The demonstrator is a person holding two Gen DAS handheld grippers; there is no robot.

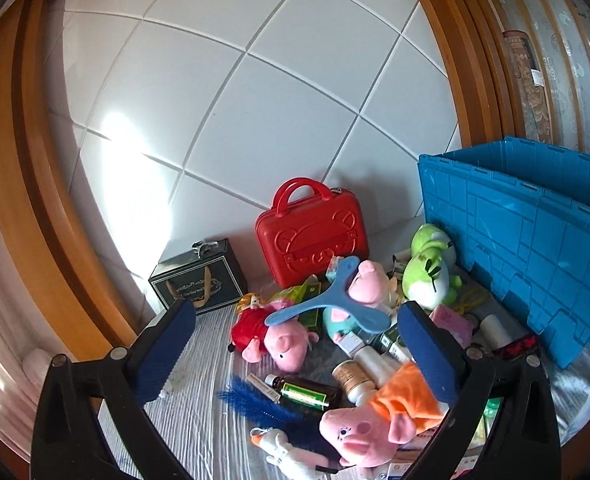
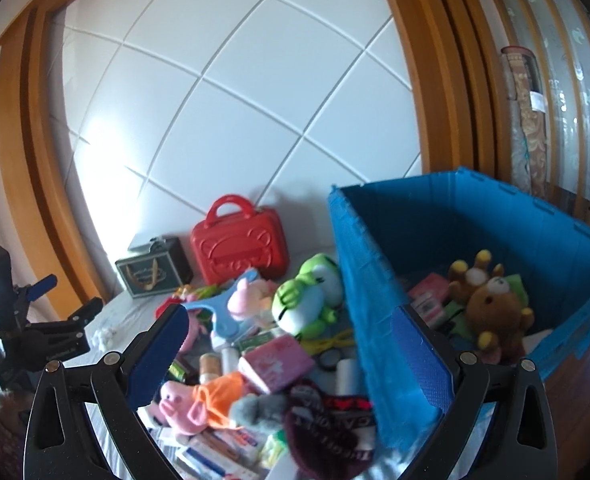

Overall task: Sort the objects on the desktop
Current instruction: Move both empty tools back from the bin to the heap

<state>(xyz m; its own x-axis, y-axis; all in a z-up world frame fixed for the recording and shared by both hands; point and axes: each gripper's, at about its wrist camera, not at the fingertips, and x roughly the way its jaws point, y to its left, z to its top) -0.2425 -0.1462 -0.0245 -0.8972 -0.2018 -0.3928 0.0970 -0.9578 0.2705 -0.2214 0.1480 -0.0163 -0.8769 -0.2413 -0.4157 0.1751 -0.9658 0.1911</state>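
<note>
A heap of toys, bottles and boxes lies on the white-covered table. In the left wrist view my left gripper (image 1: 295,344) is open and empty above the heap, over a pink pig plush in orange (image 1: 379,420) and a dark bottle (image 1: 303,394). In the right wrist view my right gripper (image 2: 291,352) is open and empty, straddling the near wall of the blue crate (image 2: 359,280). A brown bear plush (image 2: 491,304) and small boxes lie inside the crate. The left gripper (image 2: 55,312) also shows at far left there.
A red toy suitcase (image 1: 311,236) and a dark gift box (image 1: 199,276) stand against the white tiled wall. A green frog plush (image 1: 431,272), a blue three-armed toy (image 1: 327,300) and a pink box (image 2: 275,360) lie in the heap. A wooden frame borders the wall.
</note>
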